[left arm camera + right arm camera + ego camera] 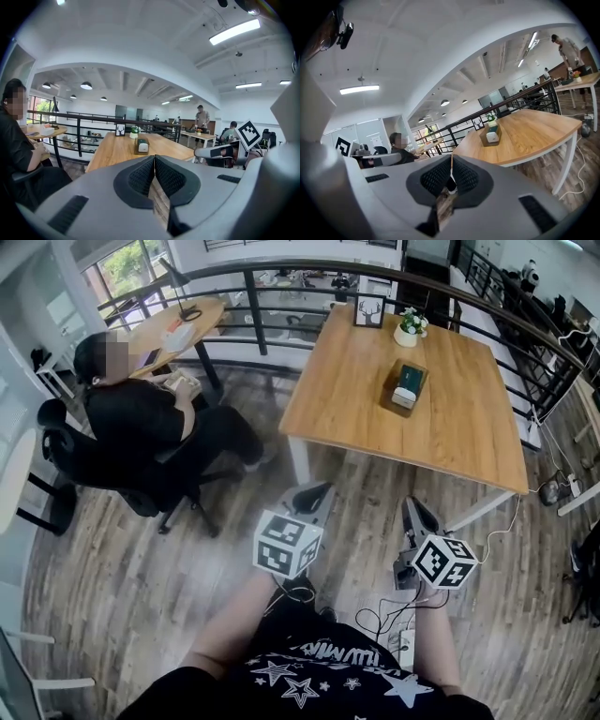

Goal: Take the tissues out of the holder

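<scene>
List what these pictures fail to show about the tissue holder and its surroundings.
- Tissue holder: too small in every view to tell how full it is.
- Table: head view, its far legs are hidden under the tabletop.
- Hands holding the left gripper and right gripper: head view, hidden behind their marker cubes.

On the surface [459, 427], toward its far half: tissue holder [404, 387]. At the surface's far edge: potted plant [410, 328] and picture frame [368, 310]. Left of the surface: seated person [136, 418]. Before its near edge, above the floor [141, 596]: left claw [316, 491], right claw [415, 510].
</scene>
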